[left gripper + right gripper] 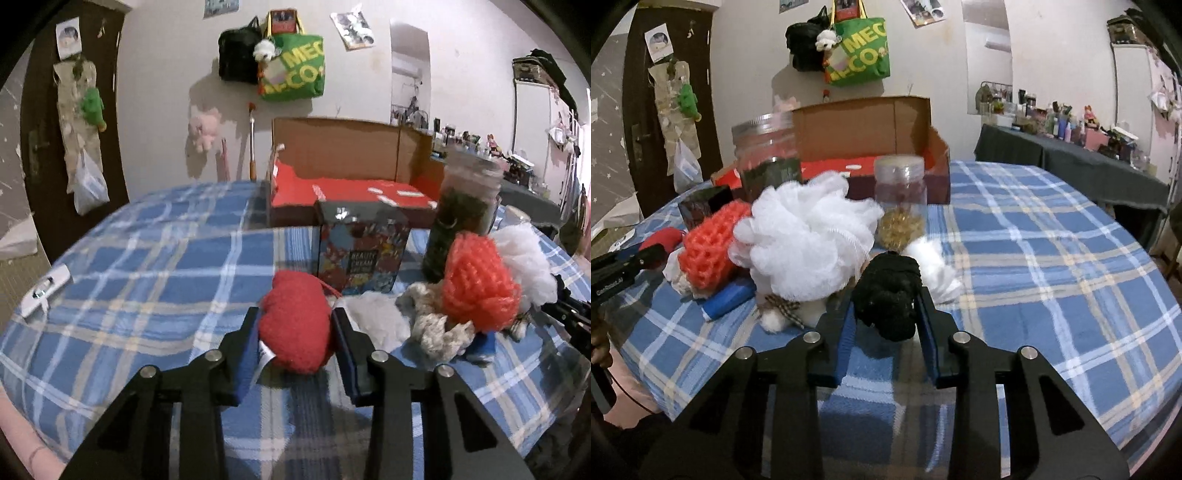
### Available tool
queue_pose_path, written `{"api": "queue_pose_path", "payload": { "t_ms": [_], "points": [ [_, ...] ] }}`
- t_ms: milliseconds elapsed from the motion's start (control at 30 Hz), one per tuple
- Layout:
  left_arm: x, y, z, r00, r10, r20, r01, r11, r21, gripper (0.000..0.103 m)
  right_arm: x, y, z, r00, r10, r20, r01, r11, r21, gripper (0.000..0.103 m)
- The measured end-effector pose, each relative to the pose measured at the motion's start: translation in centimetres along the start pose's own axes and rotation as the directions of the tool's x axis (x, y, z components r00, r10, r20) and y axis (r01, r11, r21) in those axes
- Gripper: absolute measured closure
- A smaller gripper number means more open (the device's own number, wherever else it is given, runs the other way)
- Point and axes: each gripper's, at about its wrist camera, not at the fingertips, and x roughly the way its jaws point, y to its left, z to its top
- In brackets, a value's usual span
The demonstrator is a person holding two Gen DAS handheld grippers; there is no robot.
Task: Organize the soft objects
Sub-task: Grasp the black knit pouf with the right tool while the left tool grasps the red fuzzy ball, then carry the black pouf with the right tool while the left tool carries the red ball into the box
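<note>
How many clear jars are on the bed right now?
2. The large jar stands at the left in front of the cardboard box; the small jar stands right of the white mesh pouf. Others may hide behind the pile.

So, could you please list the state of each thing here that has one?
Left gripper: shut on the red plush.
Right gripper: shut on the black plush.
Cardboard box: open, flap up.
Small jar: lid on, upright.
Big jar: lid on, upright.
White mesh sponge: loose on the cloth.
</note>
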Motion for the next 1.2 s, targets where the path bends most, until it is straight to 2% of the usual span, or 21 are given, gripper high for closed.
{"api": "queue_pose_path", "payload": {
  "t_ms": [233, 500, 833, 1200],
  "points": [
    [-2.8, -0.5, 2.3, 0.995, -0.018, 0.098, 0.016, 1.0, 0.015, 0.063, -1.4, -0.6, 1.8, 0.998, -0.009, 0.054, 0.009, 1.0, -0.004, 0.073],
    [-4.9, -1.8, 4.5, 0.981, -0.083, 0.178, 0.076, 0.996, 0.048, 0.063, -2.5, 0.0, 3.9, 0.993, 0.002, 0.114, 0.003, 0.999, -0.044, 0.073],
    [-5.4, -2.4, 6.0, 0.974, -0.092, 0.209, 0.082, 0.995, 0.056, 0.063, -3.2, 0.4, 6.2, 0.987, 0.013, 0.162, -0.001, 0.997, -0.076, 0.073],
    [-4.3, -2.4, 8.8, 0.966, -0.097, 0.239, 0.084, 0.994, 0.063, 0.063, -1.7, -0.3, 9.8, 0.982, 0.02, 0.19, -0.002, 0.995, -0.095, 0.073]
  ]
}}
